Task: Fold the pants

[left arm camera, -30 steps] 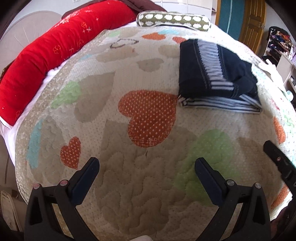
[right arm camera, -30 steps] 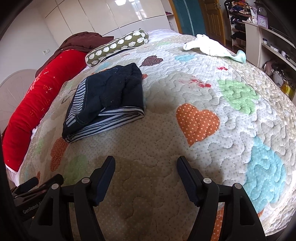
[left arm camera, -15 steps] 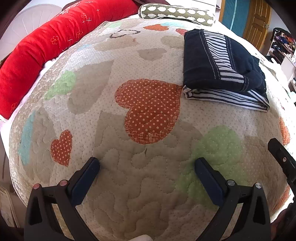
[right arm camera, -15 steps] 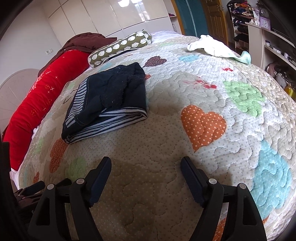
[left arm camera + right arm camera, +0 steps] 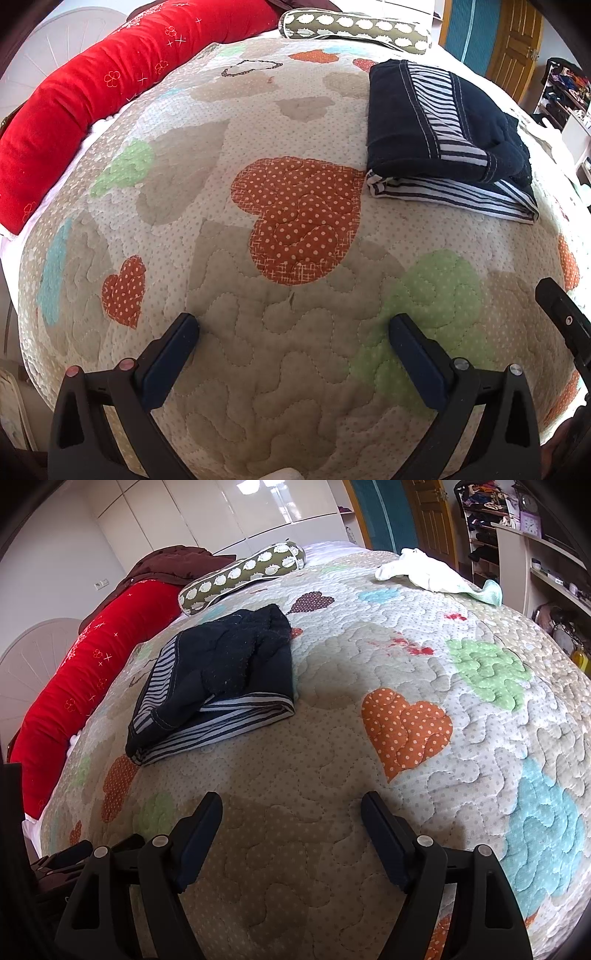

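The dark navy pants (image 5: 439,136) with striped lining lie folded in a compact stack on the quilted heart-pattern bedspread (image 5: 221,206). They sit at the upper right in the left wrist view and at the upper left in the right wrist view (image 5: 221,679). My left gripper (image 5: 293,328) is open and empty over the quilt, well short of the pants. My right gripper (image 5: 291,808) is open and empty, also apart from the pants. Part of the right gripper shows at the right edge of the left wrist view (image 5: 561,317).
A long red bolster (image 5: 92,99) lies along the bed's left side. A green patterned pillow (image 5: 240,576) lies at the head. A white and mint cloth (image 5: 432,576) lies at the far right of the bed. Shelves (image 5: 535,554) and a wooden door (image 5: 513,44) stand beyond.
Both grippers stayed open and empty. Both views shifted slightly: the pants look a bit larger and lower in each frame.
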Demonstrator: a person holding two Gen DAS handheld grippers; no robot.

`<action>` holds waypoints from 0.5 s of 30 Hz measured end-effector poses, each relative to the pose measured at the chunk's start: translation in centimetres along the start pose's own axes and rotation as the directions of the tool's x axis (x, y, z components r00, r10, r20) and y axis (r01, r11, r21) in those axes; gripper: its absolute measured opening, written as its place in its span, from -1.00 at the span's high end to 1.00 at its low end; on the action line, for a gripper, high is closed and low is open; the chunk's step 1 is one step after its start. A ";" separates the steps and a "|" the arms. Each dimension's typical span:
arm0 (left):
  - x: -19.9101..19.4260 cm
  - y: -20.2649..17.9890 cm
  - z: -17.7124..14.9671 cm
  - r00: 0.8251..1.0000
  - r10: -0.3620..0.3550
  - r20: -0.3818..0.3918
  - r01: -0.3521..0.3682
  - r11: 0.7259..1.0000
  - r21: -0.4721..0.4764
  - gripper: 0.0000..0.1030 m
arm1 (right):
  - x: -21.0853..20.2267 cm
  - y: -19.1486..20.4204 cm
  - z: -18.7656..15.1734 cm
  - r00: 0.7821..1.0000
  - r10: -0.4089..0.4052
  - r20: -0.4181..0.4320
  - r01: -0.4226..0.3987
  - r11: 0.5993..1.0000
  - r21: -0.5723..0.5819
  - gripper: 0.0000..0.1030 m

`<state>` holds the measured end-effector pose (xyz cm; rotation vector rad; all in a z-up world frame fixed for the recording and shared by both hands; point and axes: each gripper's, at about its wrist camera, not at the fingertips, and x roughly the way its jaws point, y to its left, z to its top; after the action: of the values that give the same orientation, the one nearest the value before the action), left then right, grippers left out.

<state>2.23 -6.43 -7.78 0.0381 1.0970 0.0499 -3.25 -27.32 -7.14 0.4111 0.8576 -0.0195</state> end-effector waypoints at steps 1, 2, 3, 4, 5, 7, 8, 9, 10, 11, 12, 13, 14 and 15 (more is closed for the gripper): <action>0.0 0.0 0.0 1.000 0.000 0.000 0.000 1.000 0.000 -1.00 | 0.0 0.0 0.0 1.000 0.000 0.000 0.000 1.000 0.000 -0.59; 0.0 0.0 0.0 1.000 0.000 -0.001 0.000 1.000 -0.001 -1.00 | 0.0 0.0 0.0 1.000 0.000 0.000 0.000 1.000 0.000 -0.59; 0.0 0.0 0.0 1.000 0.000 0.000 0.000 1.000 -0.001 -1.00 | 0.0 0.0 0.0 1.000 -0.001 0.000 0.001 1.000 -0.001 -0.59; 0.0 0.0 0.0 1.000 0.001 -0.001 -0.001 1.000 0.000 -1.00 | 0.0 0.0 0.0 1.000 -0.001 0.000 0.001 1.000 -0.002 -0.59; 0.0 0.0 0.0 1.000 0.000 -0.001 0.000 1.000 0.000 -1.00 | 0.0 0.0 0.0 1.000 -0.002 0.000 0.002 1.000 -0.003 -0.59; 0.0 0.0 0.0 1.000 0.001 -0.001 -0.001 1.000 -0.001 -1.00 | 0.0 0.1 0.0 1.000 -0.004 0.000 0.004 1.000 -0.008 -0.59; 0.0 0.0 0.0 1.000 0.000 -0.001 0.000 1.000 -0.001 -1.00 | 0.1 0.1 -0.1 1.000 -0.007 0.001 0.007 1.000 -0.011 -0.59; 0.0 0.0 0.0 1.000 0.000 -0.001 0.000 1.000 -0.001 -1.00 | 0.1 0.1 -0.1 1.000 -0.008 0.001 0.008 1.000 -0.014 -0.59; 0.0 0.0 0.0 1.000 0.001 -0.001 -0.001 1.000 -0.001 -1.00 | 0.1 0.2 -0.1 1.000 -0.010 0.001 0.010 1.000 -0.018 -0.59; 0.0 0.0 0.0 1.000 0.000 -0.001 0.000 1.000 -0.001 -1.00 | 0.1 0.3 -0.1 1.000 -0.011 0.001 0.011 1.000 -0.021 -0.59; 0.0 0.0 0.0 1.000 0.000 -0.001 0.000 1.000 -0.001 -1.00 | 0.1 0.3 -0.1 1.000 -0.013 0.001 0.013 1.000 -0.025 -0.59; 0.0 0.0 0.0 1.000 0.000 -0.001 0.000 1.000 -0.001 -1.00 | 0.2 0.4 -0.1 1.000 -0.014 0.001 0.014 1.000 -0.027 -0.59; 0.0 0.0 0.0 1.000 0.000 -0.001 0.000 1.000 -0.001 -1.00 | 0.2 0.4 -0.1 1.000 -0.014 0.001 0.014 0.999 -0.029 -0.60; 0.0 0.0 0.0 1.000 0.000 -0.001 0.000 1.000 -0.002 -1.00 | 0.2 0.4 -0.1 1.000 -0.015 0.001 0.015 0.999 -0.029 -0.60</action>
<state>2.23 -6.43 -7.76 0.0368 1.0983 0.0511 -3.13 -26.88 -7.23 0.3777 0.8592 -0.0207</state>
